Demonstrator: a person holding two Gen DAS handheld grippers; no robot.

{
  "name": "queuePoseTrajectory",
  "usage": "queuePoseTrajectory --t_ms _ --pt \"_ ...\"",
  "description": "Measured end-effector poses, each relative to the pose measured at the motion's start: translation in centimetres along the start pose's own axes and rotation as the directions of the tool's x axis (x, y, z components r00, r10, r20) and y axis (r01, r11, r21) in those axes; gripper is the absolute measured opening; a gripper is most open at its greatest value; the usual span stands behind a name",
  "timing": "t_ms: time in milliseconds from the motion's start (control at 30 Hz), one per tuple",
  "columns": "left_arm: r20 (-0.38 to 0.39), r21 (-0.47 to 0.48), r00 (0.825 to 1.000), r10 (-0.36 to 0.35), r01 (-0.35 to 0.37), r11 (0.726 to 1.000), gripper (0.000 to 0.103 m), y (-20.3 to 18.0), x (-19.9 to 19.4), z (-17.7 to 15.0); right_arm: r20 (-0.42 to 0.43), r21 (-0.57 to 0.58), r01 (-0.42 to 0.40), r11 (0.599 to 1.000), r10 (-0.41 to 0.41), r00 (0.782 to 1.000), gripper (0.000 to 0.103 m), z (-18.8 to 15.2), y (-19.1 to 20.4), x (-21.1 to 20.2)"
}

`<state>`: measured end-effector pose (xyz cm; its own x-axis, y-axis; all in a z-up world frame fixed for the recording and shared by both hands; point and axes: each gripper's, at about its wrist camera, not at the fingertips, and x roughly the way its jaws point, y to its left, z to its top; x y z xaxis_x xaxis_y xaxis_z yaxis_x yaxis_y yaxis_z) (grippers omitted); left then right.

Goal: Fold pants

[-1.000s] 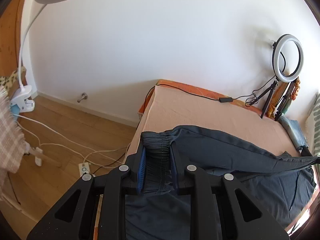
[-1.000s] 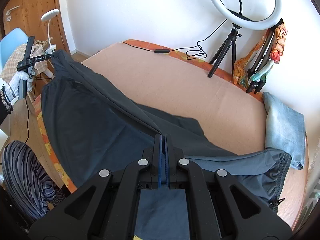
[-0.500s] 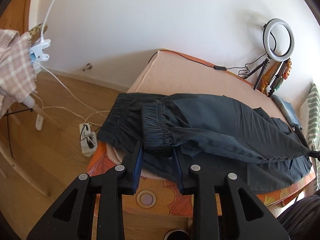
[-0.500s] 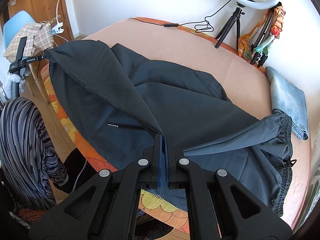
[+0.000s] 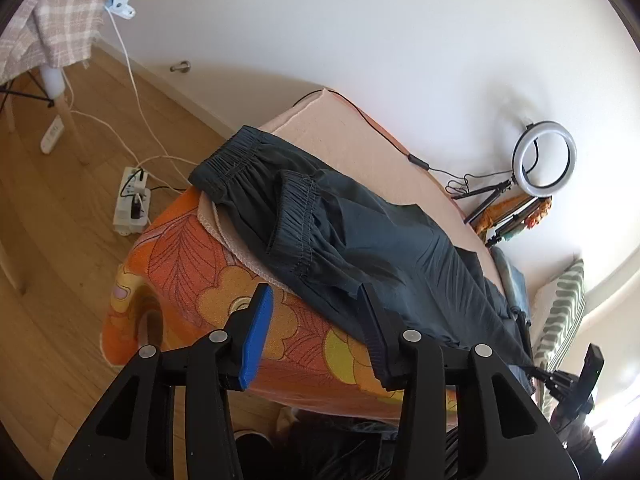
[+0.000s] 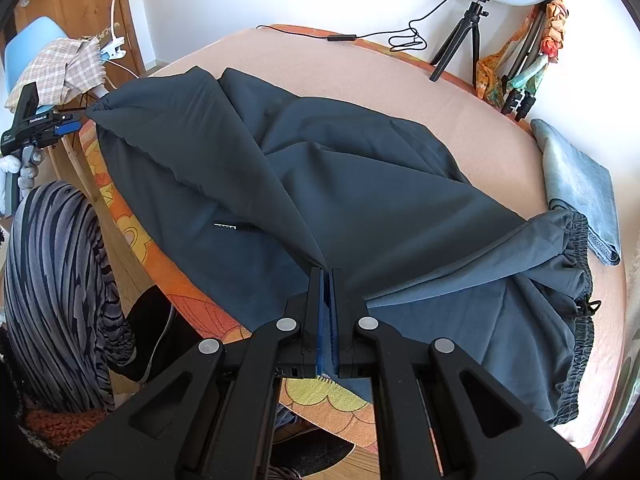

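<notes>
Dark grey pants (image 5: 380,240) lie along the bed, both elastic cuffs (image 5: 298,216) at its near corner. My left gripper (image 5: 316,300) hangs just off that corner. Its jaws are opening, and nothing is pressed between the blue pads (image 5: 256,336); the cloth's edge only meets the right finger. In the right wrist view my right gripper (image 6: 328,276) is shut on a fold of the pants (image 6: 320,168). The waistband (image 6: 576,248) with its drawstring lies to the right. The left gripper (image 6: 40,124) shows at the far left beside the cuff end.
The bed (image 5: 360,144) has a peach sheet over an orange flowered cover (image 5: 192,264). A ring light on a tripod (image 6: 472,8) and folded blue jeans (image 6: 580,184) sit at the far side. A power strip (image 5: 132,204) and cables lie on the wooden floor. A person's striped leg (image 6: 52,280) stands at the bed's edge.
My left gripper let go of the cuff, which now lies on the bed corner, then drew back, rolled, and its jaws widened. The right gripper sank slightly, still clamped on the fold.
</notes>
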<state>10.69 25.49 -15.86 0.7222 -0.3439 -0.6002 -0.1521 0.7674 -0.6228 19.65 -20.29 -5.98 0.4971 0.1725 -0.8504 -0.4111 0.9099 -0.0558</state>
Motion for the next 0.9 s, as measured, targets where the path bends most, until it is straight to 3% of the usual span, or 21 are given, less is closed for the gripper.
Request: queuePoseTrajectory --t_ms 200,300,367,400,433,633,800,900 --pt "-0.002 -0.24 0.994 -0.111 0.107 0.965 0.049 1.7 1.4 0.5 0.009 0.005 -0.005 1.0 0.005 1.0 0.003 -0.1 -0.1 0.0" --pt "-0.011 -0.266 0.998 -0.061 0.056 0.962 0.049 1.7 2.3 0.8 0.006 0.013 -0.009 1.0 0.009 1.0 0.003 -0.3 -0.2 0.2" --pt "-0.028 -0.279 0.999 -0.021 0.012 0.96 0.042 1.7 3.0 0.8 0.005 0.015 -0.009 1.0 0.009 1.0 0.003 -0.4 -0.3 0.4" --pt "-0.033 -0.277 0.999 -0.001 -0.008 0.961 0.024 1.7 3.3 0.9 0.006 0.013 -0.007 1.0 0.007 1.0 0.003 -0.5 -0.2 0.4" --pt "-0.036 -0.27 0.999 0.015 -0.025 0.962 0.016 1.6 3.5 0.9 0.007 0.008 -0.004 1.0 0.004 1.0 0.003 -0.5 -0.2 0.4" --pt "0.038 -0.139 0.998 0.055 -0.049 0.989 0.008 0.2 2.5 1.4 0.018 0.013 0.003 1.0 -0.004 1.0 0.003 -0.6 -0.1 0.2" --pt "0.035 -0.051 0.996 0.086 -0.084 0.995 0.008 0.1 1.5 1.8 0.033 0.011 0.002 1.0 -0.003 0.999 0.003 -0.5 0.0 -0.4" --pt "0.006 -0.058 0.995 0.102 -0.101 0.993 0.008 1.4 1.4 1.8 0.036 0.004 -0.005 1.0 0.005 0.999 0.003 -0.4 0.3 -0.5"
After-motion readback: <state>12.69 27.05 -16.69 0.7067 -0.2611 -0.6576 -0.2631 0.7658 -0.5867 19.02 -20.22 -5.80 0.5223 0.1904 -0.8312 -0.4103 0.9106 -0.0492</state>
